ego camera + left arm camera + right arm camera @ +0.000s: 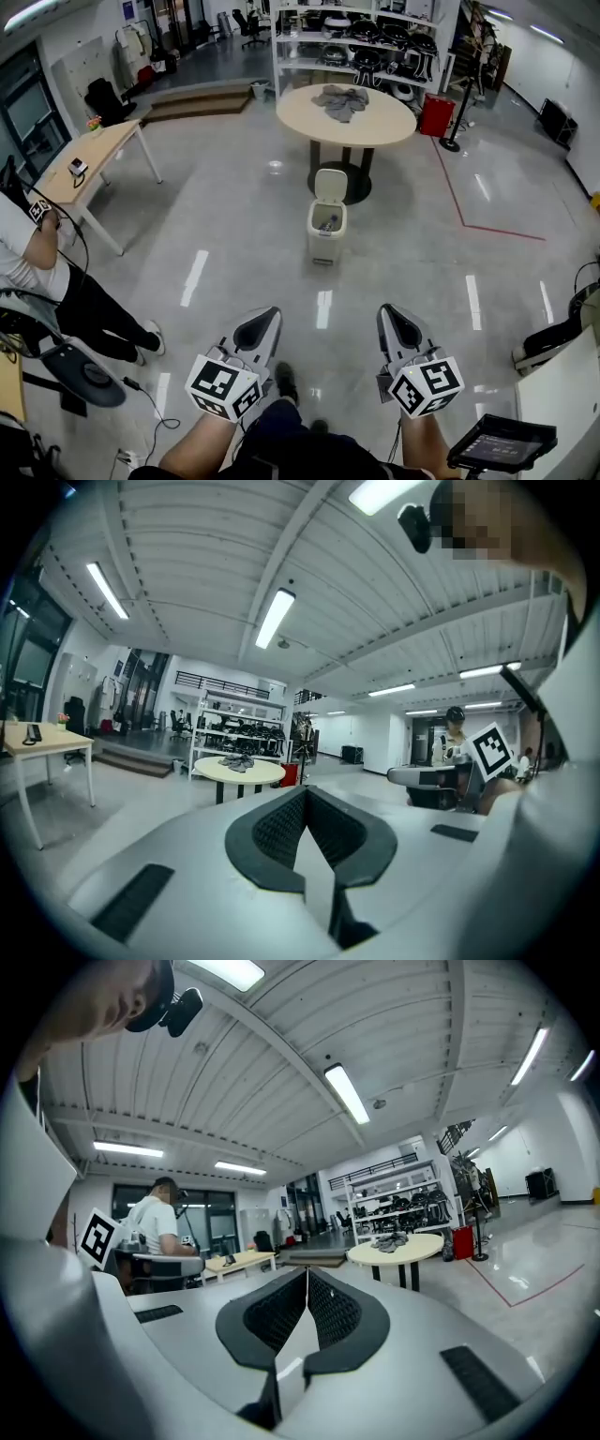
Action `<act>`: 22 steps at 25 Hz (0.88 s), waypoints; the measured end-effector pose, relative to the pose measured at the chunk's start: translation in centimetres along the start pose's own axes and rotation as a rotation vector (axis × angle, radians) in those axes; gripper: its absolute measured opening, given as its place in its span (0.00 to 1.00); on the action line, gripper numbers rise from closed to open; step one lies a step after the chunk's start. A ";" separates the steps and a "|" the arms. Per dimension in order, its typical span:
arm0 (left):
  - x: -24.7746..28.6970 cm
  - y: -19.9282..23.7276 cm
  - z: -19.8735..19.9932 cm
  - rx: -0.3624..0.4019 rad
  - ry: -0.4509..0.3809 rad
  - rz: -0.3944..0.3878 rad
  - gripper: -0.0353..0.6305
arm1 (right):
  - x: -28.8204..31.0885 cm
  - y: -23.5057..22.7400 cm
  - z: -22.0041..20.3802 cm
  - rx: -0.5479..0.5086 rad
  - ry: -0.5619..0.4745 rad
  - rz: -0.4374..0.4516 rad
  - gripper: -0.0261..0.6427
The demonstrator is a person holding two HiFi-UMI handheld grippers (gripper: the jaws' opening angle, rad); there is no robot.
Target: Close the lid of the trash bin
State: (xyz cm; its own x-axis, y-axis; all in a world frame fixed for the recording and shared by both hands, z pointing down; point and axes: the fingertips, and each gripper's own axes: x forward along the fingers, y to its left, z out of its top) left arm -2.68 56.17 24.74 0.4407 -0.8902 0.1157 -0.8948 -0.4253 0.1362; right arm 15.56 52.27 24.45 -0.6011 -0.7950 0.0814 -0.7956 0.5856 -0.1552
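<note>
Bin [326,231], lid [330,185] up, well beyond left gripper [266,322] and right gripper [391,321].

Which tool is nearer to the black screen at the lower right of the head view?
Right. The right tool lies just up-left of the black screen; the left tool lies farther left, beyond the right one.

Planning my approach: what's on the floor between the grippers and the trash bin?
Nothing: in the head view the floor between the left gripper, right gripper and trash bin is bare, showing only light reflections.
</note>
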 end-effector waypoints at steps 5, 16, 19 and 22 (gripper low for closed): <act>8.2 4.9 1.2 0.006 -0.016 -0.034 0.05 | 8.3 -4.6 1.1 -0.017 -0.003 -0.023 0.06; 25.0 17.9 6.8 0.019 -0.046 -0.106 0.05 | 27.9 -12.5 4.7 -0.028 -0.021 -0.055 0.06; 29.1 20.1 7.6 0.002 -0.032 -0.116 0.05 | 31.9 -14.9 5.2 -0.007 -0.009 -0.059 0.06; 33.6 22.3 7.2 -0.009 -0.016 -0.116 0.05 | 35.8 -18.0 5.1 0.003 0.003 -0.062 0.06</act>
State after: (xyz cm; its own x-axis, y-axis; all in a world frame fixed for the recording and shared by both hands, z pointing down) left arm -8.32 15.60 24.53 0.5397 -0.8377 0.0833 -0.8373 -0.5238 0.1571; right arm 8.74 12.49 25.08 -0.5505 -0.8296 0.0937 -0.8313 0.5344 -0.1528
